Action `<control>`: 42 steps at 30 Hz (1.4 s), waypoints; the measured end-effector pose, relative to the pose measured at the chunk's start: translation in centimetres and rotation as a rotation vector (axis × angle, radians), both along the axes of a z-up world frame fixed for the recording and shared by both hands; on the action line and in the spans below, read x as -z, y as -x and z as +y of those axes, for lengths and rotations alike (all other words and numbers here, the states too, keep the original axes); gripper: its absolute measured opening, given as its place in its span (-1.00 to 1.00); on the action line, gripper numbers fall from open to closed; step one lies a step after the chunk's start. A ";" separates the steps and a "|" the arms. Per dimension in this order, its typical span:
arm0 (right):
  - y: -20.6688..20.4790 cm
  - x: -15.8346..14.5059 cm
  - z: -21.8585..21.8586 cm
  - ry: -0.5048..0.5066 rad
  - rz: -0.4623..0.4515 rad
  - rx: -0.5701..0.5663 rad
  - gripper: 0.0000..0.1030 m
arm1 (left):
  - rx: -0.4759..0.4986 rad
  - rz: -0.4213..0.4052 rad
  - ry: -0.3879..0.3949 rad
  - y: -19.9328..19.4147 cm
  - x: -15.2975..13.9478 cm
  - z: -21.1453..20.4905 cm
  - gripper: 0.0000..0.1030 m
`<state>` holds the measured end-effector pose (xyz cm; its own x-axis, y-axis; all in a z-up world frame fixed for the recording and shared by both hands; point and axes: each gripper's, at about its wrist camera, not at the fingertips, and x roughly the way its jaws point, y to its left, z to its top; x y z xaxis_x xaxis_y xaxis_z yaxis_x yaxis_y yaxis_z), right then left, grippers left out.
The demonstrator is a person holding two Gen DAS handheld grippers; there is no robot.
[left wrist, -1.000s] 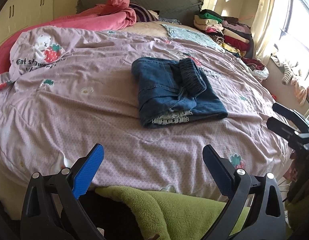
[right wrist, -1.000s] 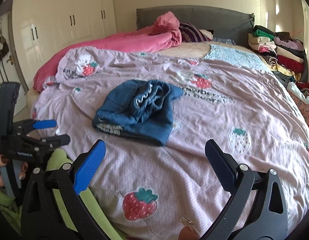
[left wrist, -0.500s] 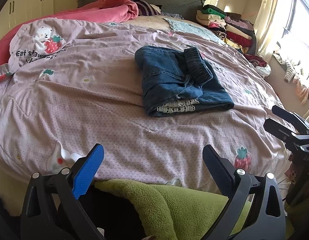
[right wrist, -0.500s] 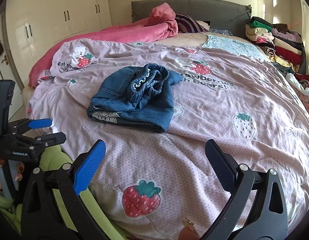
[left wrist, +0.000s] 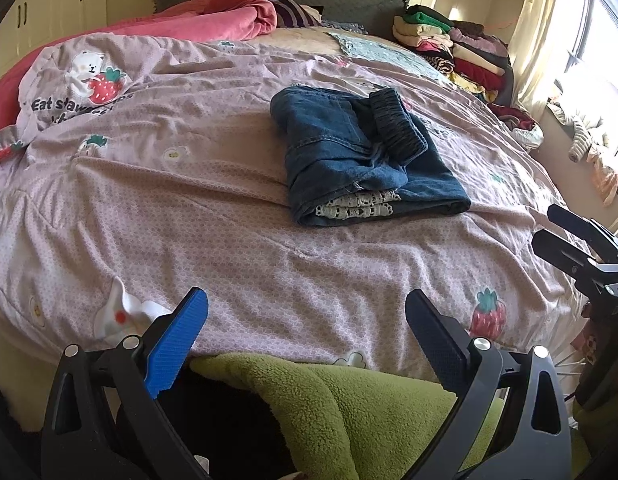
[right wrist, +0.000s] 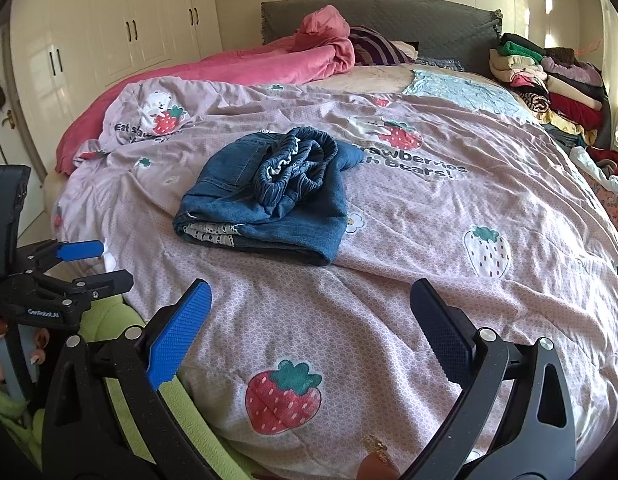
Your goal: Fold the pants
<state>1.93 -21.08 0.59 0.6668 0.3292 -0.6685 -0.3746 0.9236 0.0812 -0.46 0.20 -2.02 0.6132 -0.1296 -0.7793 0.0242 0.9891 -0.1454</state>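
Two hand-held grippers in view, one per hand. Left hand-held gripper (left wrist: 305, 320) spread wide, fingers well apart, gripping nothing and touching nothing, hanging just off the near edge of the bed (left wrist: 229, 264) above a green fleece garment (left wrist: 349, 396). Right hand-held gripper (right wrist: 309, 312) likewise released, fingers wide, empty, hovering over the near part of the quilt (right wrist: 429, 240) close to a red strawberry print (right wrist: 283, 396). Each hand-held gripper also seen from the other's camera: the right one at the right edge of the left wrist view, the left one at the left edge of the right wrist view, both with a gap between the fingers. One pair of denim pants (left wrist: 361, 160), folded into a thick bundle, lying on the quilt near the middle of the bed, elastic waistband (left wrist: 397, 128) bunched on top, pale lace trim (left wrist: 357, 208) showing at the near edge. Pants well apart from both hand-held grippers: ahead and slightly right of the left one, ahead and slightly left of the right one (right wrist: 265, 196). One pink blanket (right wrist: 245, 68) heaped toward the grey headboard (right wrist: 389, 20). One pile of folded clothes (right wrist: 549, 84) stacked at the far right side of the bed. White wardrobe doors (right wrist: 121, 36) along the left wall.
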 end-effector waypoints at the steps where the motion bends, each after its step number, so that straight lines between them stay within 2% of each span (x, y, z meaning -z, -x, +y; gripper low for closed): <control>1: 0.0 0.0 0.0 -0.002 0.000 -0.002 0.82 | 0.001 0.001 0.003 0.0 0.0 0.0 0.91; 42: 0.0 -0.2 0.1 0.001 0.001 0.001 0.82 | -0.002 0.001 -0.004 0.1 -0.3 0.1 0.91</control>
<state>1.91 -20.98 0.78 0.6669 0.3278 -0.6692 -0.3733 0.9242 0.0807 -0.58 0.27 -1.71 0.6123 -0.1249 -0.7807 0.0217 0.9897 -0.1413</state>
